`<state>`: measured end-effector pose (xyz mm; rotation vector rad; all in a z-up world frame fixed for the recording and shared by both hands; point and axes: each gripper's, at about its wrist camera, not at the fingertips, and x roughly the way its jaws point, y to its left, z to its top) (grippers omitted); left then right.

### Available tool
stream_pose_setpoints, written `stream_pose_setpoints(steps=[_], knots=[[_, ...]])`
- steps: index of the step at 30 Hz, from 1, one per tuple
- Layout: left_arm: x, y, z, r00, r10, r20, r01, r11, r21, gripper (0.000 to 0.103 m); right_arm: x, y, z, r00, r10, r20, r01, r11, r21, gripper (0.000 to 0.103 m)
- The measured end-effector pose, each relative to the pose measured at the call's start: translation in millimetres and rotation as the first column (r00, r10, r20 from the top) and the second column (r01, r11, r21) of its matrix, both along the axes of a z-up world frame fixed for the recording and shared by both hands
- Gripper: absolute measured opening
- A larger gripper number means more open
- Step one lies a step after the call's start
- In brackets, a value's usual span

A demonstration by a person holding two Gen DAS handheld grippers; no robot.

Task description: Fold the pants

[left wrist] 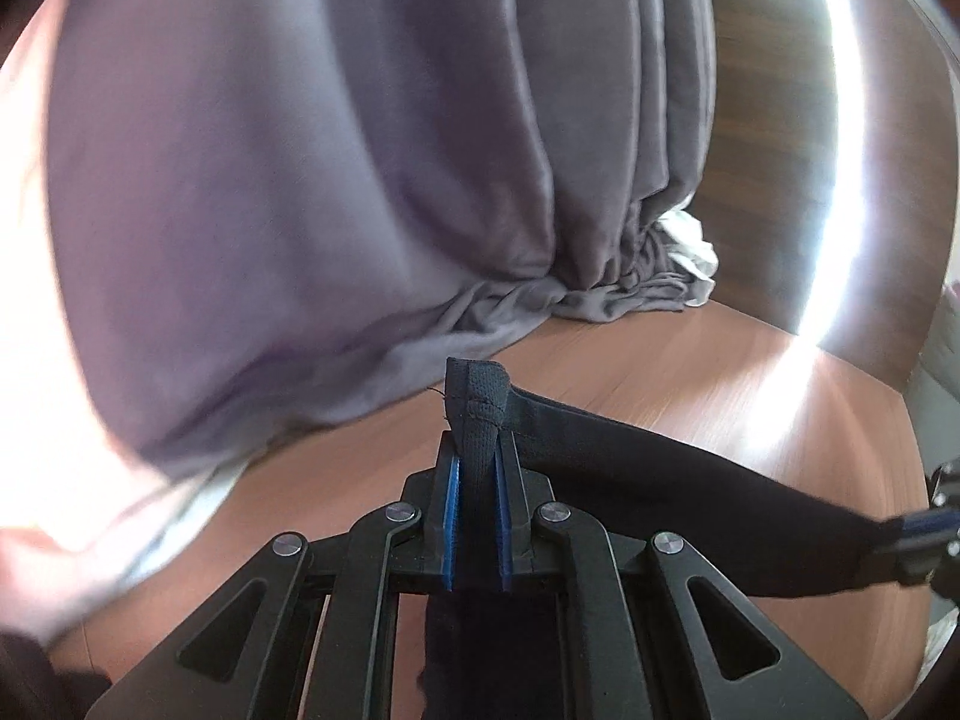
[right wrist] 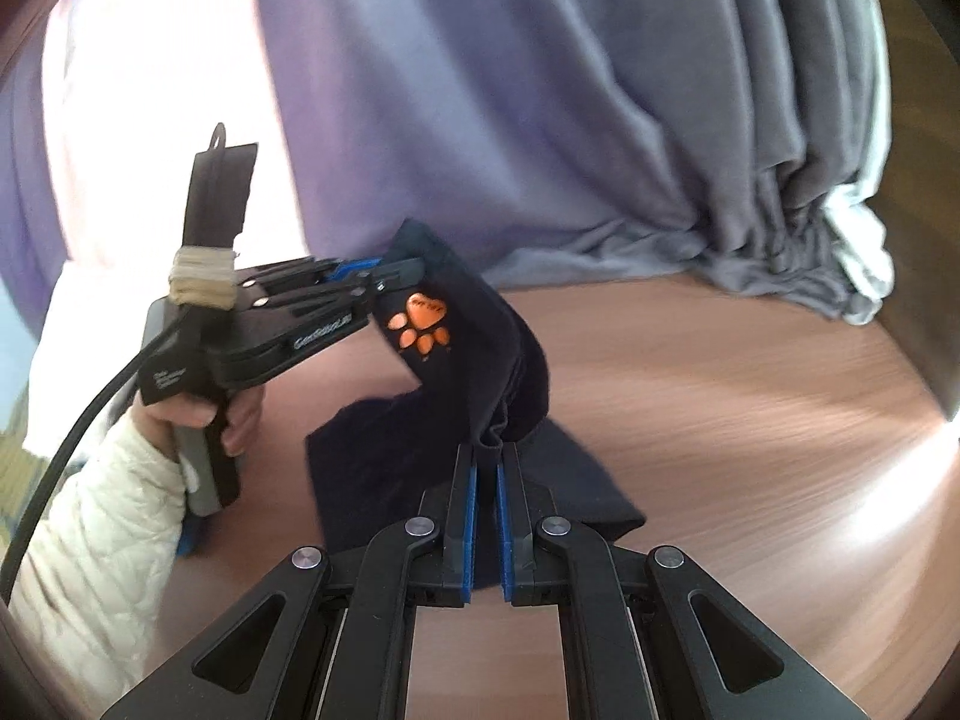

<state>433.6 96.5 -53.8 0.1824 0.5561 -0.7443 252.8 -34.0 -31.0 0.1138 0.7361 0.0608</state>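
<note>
Small dark navy pants (right wrist: 480, 360) with an orange paw print (right wrist: 423, 324) hang above the wooden floor. My left gripper (left wrist: 477, 450) is shut on a waistband corner (left wrist: 477, 396) of the pants; the band (left wrist: 660, 486) stretches right toward the other gripper. In the right wrist view my left gripper (right wrist: 384, 276) holds the pants at the upper left. My right gripper (right wrist: 486, 456) is shut on the other edge of the pants, and the dark cloth hangs below it down to the floor.
A grey curtain (left wrist: 360, 150) hangs behind and bunches on the wooden floor (right wrist: 750, 420), with white cloth (left wrist: 690, 246) at its right end. A dark wood panel (left wrist: 780, 150) stands at the right. The person's hand and white quilted sleeve (right wrist: 102, 528) hold the left gripper.
</note>
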Motion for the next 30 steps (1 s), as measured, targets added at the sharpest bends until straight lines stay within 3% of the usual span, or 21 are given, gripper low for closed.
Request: stream_pose_setpoints(steps=[6,13,16,22,26,30], knots=[[-9.6,26.8,-10.4,0.996,0.089,-0.008,-0.089,0.996,0.014,0.015,5.4,17.1,-21.1,0.992,0.096,-0.086,-0.096,0.995,0.009,0.007],[-25.4,46.1,-12.1,0.971,0.237,0.018,-0.237,0.97,0.045,0.043,8.8,37.6,-42.4,0.959,0.229,-0.168,-0.231,0.973,0.006,0.007],[-39.5,56.3,-6.7,0.96,0.279,0.015,-0.28,0.959,0.05,0.047,8.7,41.6,-53.4,0.936,0.284,-0.21,-0.288,0.958,0.011,0.007],[-68.6,63.3,0.6,0.955,0.297,-0.011,-0.296,0.952,0.078,0.052,0.7,52.1,-65.0,0.891,0.379,-0.249,-0.388,0.922,0.014,0.008],[-89.1,61.0,1.9,0.959,0.276,-0.069,-0.272,0.96,0.065,0.053,-9.1,58.8,-62.2,0.854,0.457,-0.248,-0.463,0.886,0.036,0.028],[-103.6,51.1,-0.2,0.958,0.262,-0.121,-0.256,0.965,0.066,0.053,-29.8,61.8,-48.2,0.834,0.509,-0.211,-0.518,0.855,0.015,0.03]])
